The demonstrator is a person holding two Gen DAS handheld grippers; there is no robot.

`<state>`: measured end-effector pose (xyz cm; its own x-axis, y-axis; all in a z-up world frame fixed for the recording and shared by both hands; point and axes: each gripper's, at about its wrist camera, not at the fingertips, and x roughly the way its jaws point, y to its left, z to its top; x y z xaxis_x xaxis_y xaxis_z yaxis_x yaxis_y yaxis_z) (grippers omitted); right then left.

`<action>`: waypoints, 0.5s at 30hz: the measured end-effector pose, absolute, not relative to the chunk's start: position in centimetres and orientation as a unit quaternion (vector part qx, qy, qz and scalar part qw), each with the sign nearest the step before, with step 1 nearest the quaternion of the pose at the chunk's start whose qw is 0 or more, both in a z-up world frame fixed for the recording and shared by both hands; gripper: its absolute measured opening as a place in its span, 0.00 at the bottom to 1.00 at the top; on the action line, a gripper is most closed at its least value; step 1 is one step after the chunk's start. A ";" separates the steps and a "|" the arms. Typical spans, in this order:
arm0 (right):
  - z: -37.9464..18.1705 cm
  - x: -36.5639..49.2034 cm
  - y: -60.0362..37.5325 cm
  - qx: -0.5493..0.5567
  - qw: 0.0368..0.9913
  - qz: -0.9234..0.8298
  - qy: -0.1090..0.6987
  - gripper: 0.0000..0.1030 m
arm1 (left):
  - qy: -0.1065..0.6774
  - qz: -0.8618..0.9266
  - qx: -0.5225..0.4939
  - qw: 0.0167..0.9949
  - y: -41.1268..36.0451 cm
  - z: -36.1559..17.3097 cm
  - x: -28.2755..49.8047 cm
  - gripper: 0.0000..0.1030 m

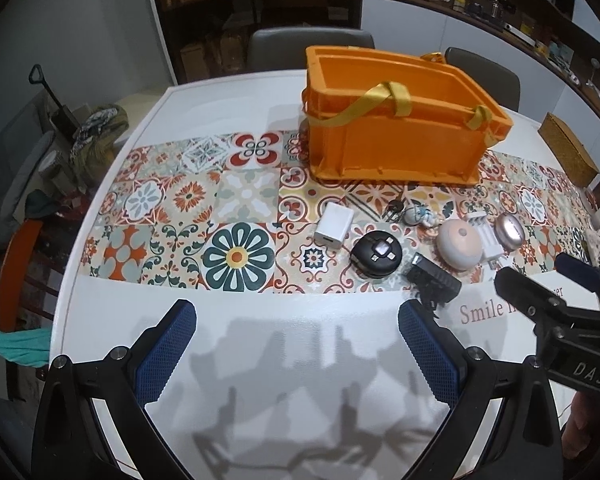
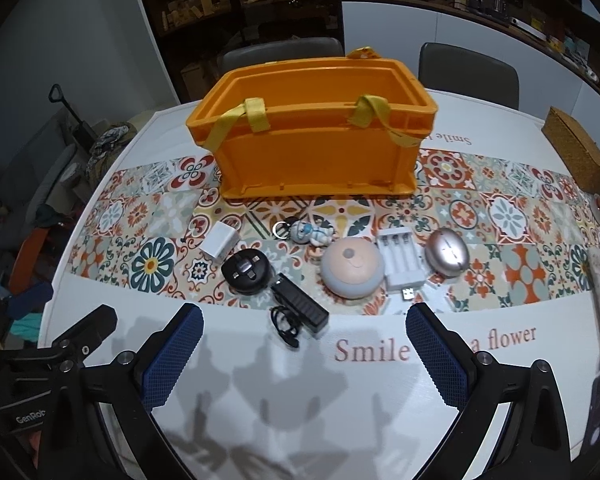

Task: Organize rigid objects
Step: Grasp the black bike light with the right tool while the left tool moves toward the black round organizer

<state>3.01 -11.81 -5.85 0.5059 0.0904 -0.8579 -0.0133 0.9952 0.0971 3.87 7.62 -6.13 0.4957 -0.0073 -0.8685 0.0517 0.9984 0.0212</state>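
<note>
- Table: white top with a patterned tile runner; carries every item.
- Orange crate: upright at the far side of the runner, apparently empty, yellow straps draped over the near rim. Risk: snagging a strap during a drop, tipping or shifting the crate.
- Left tongs and right tongs: both spread wide apart, holding nothing, hovering over the near bare edge.
- Pink dome: touching the white battery holder. Risk: smooth curve slipping from the pads.
- Silver oval case, black round adapter, black box with cord, white charger cube, small figurine keychain: packed closely. Risk: knocking neighbours; trailing cord dragging.
</note>
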 end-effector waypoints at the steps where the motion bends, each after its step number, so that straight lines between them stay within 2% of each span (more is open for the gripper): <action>1: -6.2 3.3 -11.7 0.039 0.864 0.032 0.501 0.99 | 0.505 -0.017 0.021 0.863 7.8 -6.4 4.1 1.00; 6: -8.3 4.7 -11.4 0.045 0.848 0.038 0.527 0.98 | 0.526 -0.015 0.011 0.850 8.3 -8.2 5.3 1.00; 15: -11.8 6.8 -11.3 0.039 0.819 0.053 0.570 0.90 | 0.561 0.000 0.007 0.828 8.3 -11.4 7.0 1.00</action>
